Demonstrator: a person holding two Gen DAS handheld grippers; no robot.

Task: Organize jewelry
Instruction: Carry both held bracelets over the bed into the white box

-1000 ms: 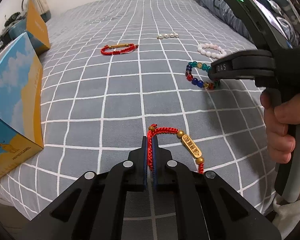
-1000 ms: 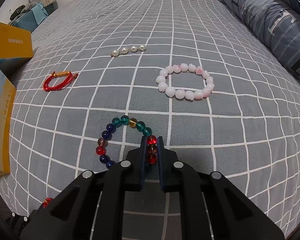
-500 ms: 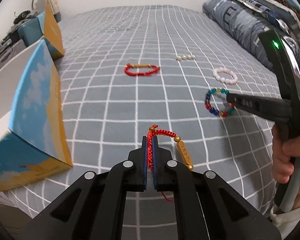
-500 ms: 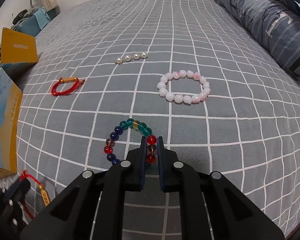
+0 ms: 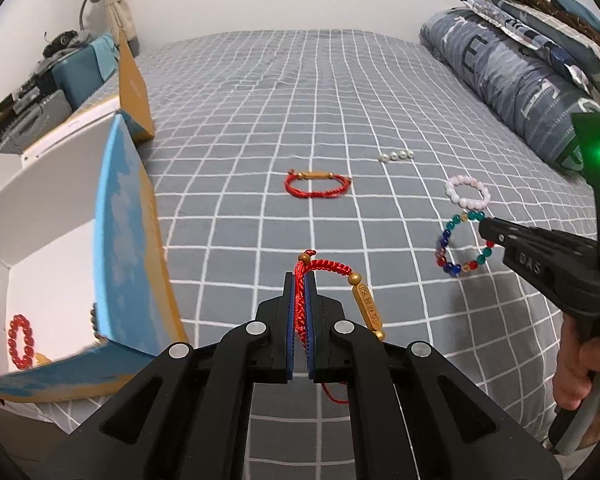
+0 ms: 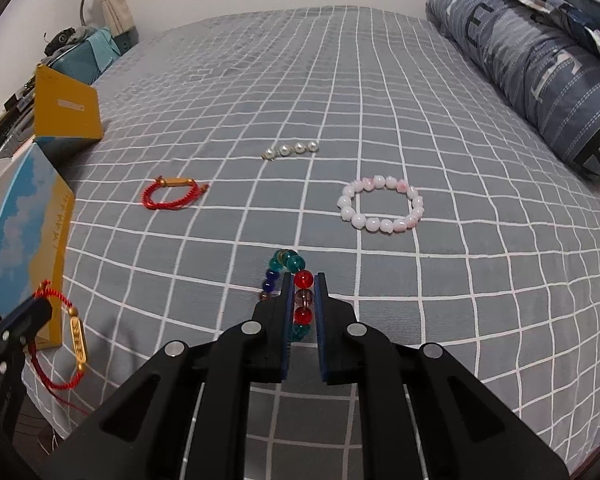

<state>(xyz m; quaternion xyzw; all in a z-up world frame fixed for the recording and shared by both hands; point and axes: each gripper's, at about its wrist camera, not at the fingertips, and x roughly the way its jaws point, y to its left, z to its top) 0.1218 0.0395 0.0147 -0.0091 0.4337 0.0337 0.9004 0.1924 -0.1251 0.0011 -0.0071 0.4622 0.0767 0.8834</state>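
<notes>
Bed (image 5: 340, 92) with a grey checked cover fills both views, with patterned blue pillows (image 6: 540, 64) along the edge at about two o'clock. At nine o'clock in the left wrist view stands an open blue-and-yellow box (image 5: 120, 240), white inside, with a red bead bracelet (image 5: 20, 340) lying in it.

Left tool (image 5: 300, 284) is clamped on a red cord bracelet (image 5: 332, 268), lifted off the cover, its gold bar charm hanging at the tool's three o'clock side. Right tool (image 6: 303, 292) is closed on a bracelet of coloured glass beads (image 6: 303, 280), also raised; a hand (image 5: 580, 364) holds this tool's handle.

On the cover lie a pink-white bead bracelet (image 6: 380, 208) at one o'clock from the right tool, a second red cord bracelet (image 6: 172, 194) at eleven o'clock, and a short row of pearls (image 6: 292, 149) at twelve o'clock, farther back, all well apart.
</notes>
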